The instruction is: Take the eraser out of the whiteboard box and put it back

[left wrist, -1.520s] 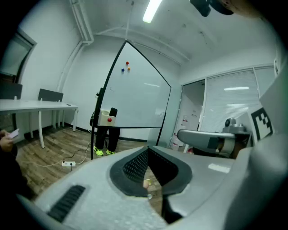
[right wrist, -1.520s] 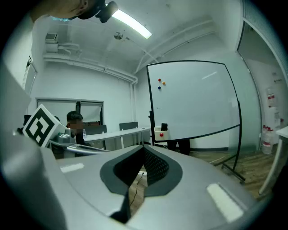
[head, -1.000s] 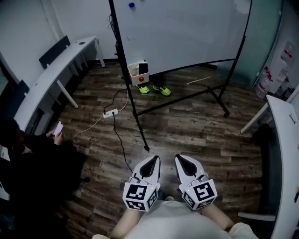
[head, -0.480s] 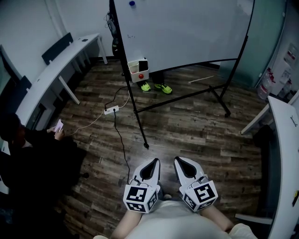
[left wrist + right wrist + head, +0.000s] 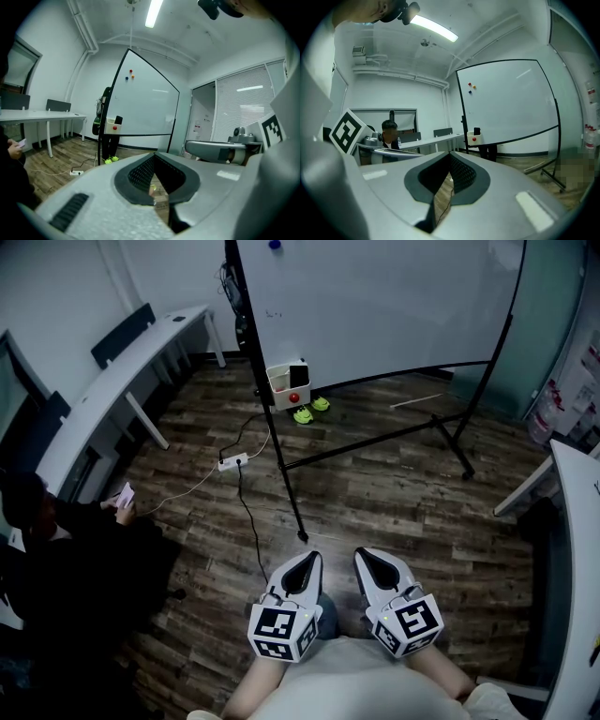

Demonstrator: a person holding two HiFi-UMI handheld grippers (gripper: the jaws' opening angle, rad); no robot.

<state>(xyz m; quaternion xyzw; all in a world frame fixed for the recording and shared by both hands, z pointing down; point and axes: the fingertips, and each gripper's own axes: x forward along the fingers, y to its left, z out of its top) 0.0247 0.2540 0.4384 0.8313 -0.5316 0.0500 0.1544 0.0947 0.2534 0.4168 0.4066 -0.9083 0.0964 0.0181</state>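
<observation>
Near the bottom of the head view, both pairs of jaws are clenched tip to tip with nothing between them. The left gripper (image 5: pixel 302 563) and the right gripper (image 5: pixel 372 561) sit side by side, just apart, pointing away over the wooden floor (image 5: pixel 394 493). In each gripper view the dark ribbed pads meet at their tips, and only a sliver of floor shows through the slot behind them. Behind the jaws sit the marker cubes (image 5: pixel 279 632), held close to the body of the person holding them.

Well away from both grippers, at the far side of the room, a whiteboard (image 5: pixel 375 306) stands on a black frame. A small white box (image 5: pixel 286 388) with a red dot on its front hangs low on the frame's left post. The eraser (image 5: pixel 298 373), a dark block, stands upright in the box with its top above the rim.

Yellow-green shoes (image 5: pixel 303 415) show on the floor just beside the box, under the board's lower edge. Nearer and to the left, a white power strip (image 5: pixel 232 462) lies on the floor, and a dark cable (image 5: pixel 248 521) runs from it toward the grippers. A long white desk (image 5: pixel 112 381) runs along the left wall. A person in dark clothes (image 5: pixel 66 559) sits at the left edge, holding something small and pink.
</observation>
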